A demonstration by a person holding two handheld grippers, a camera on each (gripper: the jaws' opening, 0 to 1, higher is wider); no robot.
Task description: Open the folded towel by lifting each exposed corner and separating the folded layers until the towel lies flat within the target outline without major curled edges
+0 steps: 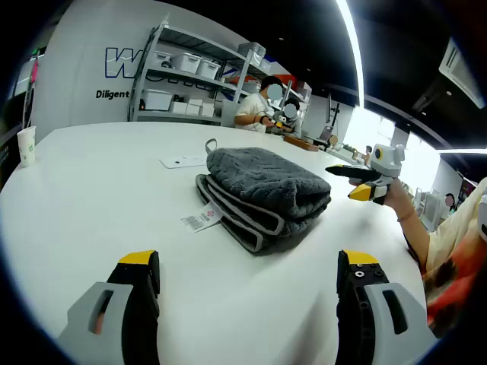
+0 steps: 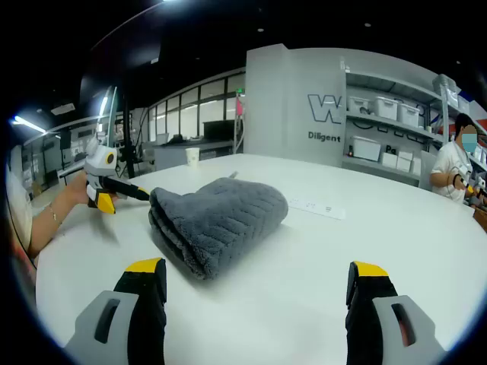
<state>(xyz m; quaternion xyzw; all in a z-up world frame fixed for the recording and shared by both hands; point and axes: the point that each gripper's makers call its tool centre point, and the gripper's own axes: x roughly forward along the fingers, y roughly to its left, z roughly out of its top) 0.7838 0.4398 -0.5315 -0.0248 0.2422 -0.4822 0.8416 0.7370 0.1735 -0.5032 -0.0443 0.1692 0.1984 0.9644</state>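
Resting on the white table [image 1: 91,198], your folded grey towel [image 1: 262,190] sits mid-surface. Behind the towel stand shelves [image 1: 190,72] of white bins, with seated people beyond. Your left gripper view catches the towel's tag [image 1: 202,219], a flat white card [image 1: 183,161] behind the towel and a paper cup [image 1: 26,144] at the table's edge. Your left gripper [image 1: 247,281] and right gripper [image 2: 259,293] are both spread wide, grasping nothing, short of the towel; the right gripper's tip nears the towel's far side.
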